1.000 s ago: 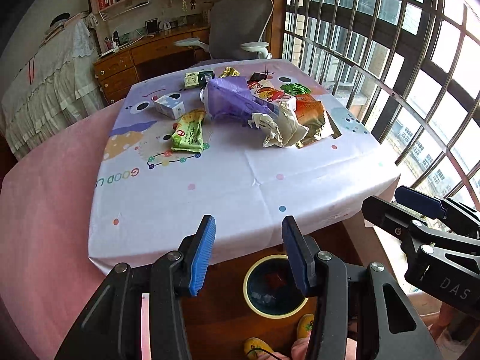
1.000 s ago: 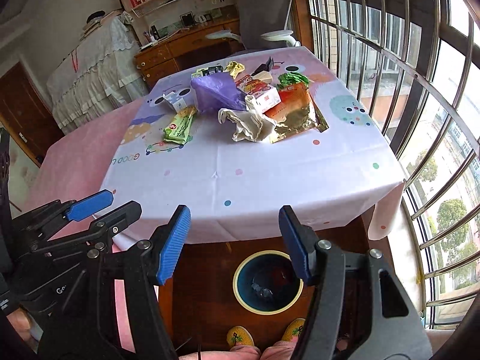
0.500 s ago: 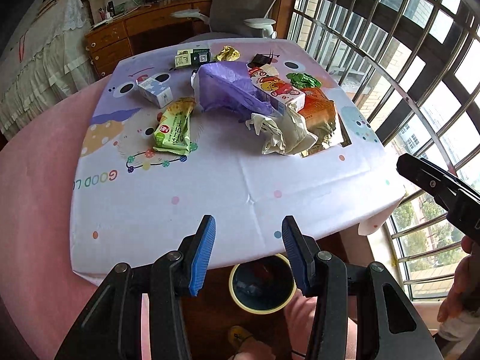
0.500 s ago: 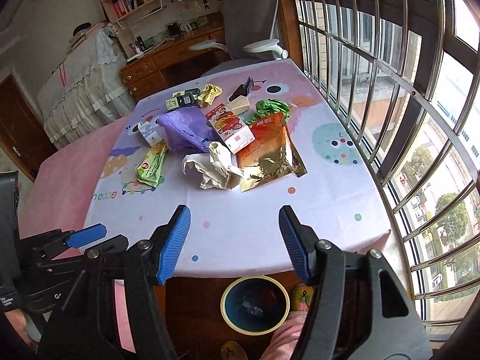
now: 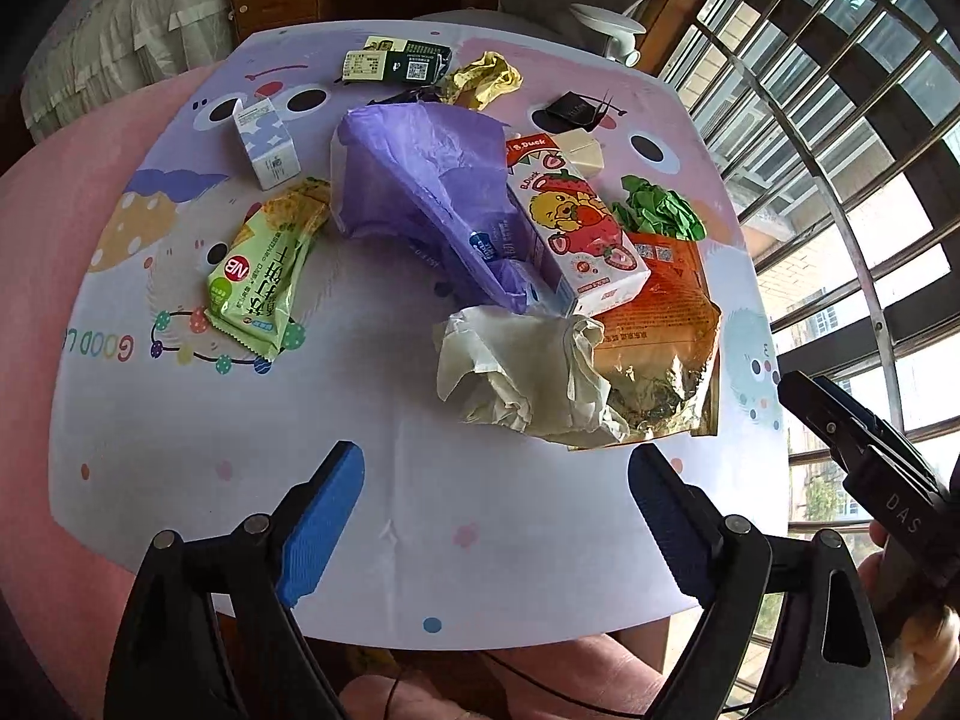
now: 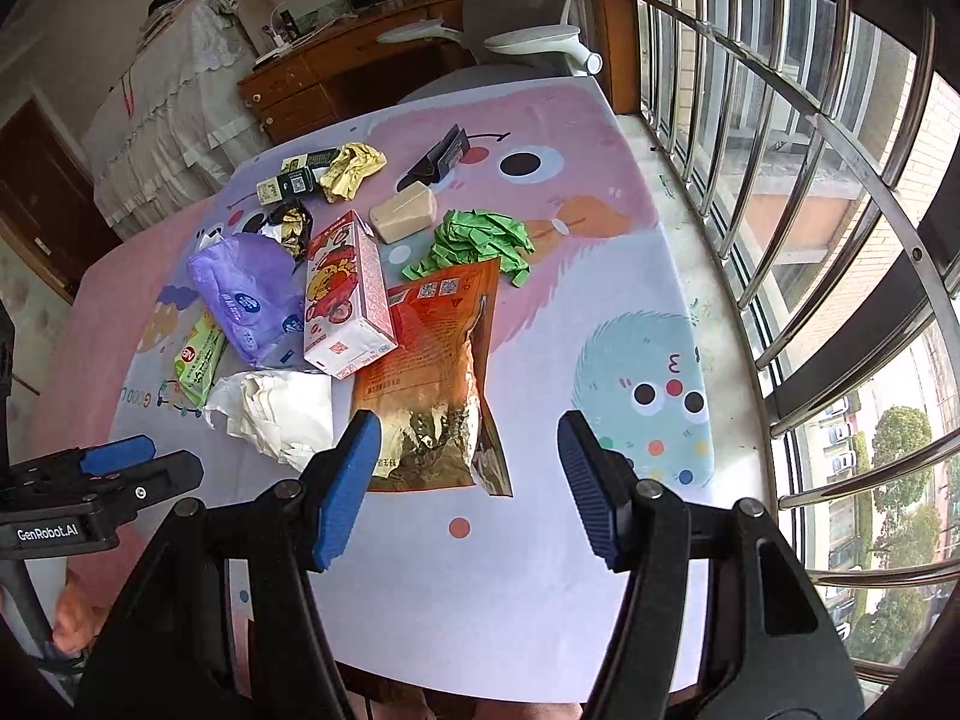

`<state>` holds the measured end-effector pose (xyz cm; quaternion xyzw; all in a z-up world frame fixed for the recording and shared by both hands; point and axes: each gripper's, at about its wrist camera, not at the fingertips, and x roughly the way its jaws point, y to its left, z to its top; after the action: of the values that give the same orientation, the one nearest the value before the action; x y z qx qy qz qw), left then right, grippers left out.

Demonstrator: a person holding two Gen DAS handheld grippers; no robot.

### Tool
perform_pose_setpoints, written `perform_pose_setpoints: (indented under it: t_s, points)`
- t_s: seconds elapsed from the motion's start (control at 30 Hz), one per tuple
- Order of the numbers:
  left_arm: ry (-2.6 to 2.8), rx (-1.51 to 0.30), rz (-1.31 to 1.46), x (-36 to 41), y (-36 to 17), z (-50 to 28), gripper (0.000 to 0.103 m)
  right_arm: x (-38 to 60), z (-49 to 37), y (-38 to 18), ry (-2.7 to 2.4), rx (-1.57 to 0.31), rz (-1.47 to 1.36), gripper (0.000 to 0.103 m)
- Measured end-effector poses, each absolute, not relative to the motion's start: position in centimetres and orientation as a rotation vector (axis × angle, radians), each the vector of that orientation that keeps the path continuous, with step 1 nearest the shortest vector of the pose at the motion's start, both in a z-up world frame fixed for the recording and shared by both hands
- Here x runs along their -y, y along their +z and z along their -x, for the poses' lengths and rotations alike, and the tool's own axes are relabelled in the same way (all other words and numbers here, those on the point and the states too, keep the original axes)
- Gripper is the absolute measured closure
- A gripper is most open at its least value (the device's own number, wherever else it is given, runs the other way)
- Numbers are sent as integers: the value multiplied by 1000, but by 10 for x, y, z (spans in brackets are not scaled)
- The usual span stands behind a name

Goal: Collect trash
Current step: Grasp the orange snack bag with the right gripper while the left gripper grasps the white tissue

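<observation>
Both grippers hung over the near edge of the table (image 5: pixel 180 480), which wore a cartoon-printed cloth, and neither was touching anything. The left gripper (image 5: pixel 498 516) had its blue pads wide apart above bare cloth, with the crumpled white paper (image 5: pixel 522 372) just beyond them. The right gripper (image 6: pixel 468 480) was spread open as well, its left pad over the foil end of the orange snack bag (image 6: pixel 432 372). The trash lay heaped mid-table: a purple plastic bag (image 5: pixel 432 180) against a strawberry milk carton (image 5: pixel 576 228), the carton resting partly on the orange bag, a green wrapper (image 5: pixel 264 270) off to the left, a small white box (image 5: pixel 267 144) behind it, and crumpled green paper (image 6: pixel 480 240) farther back.
</observation>
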<state>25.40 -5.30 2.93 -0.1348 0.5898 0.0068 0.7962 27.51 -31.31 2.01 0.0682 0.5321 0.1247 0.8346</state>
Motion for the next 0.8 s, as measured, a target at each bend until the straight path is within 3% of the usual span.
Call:
perform_pose_setpoints:
  t_s: [0.5, 0.6, 0.8]
  points:
    - [188, -1365, 387, 65, -40, -310, 13, 296, -344, -60, 443, -1302, -169, 45]
    - [221, -1377, 420, 62, -50, -317, 19, 286, -351, -71, 469, -1327, -177, 45]
    - [226, -1372, 446, 64, -59, -326, 46, 269, -357, -78, 516, -1324, -170, 43]
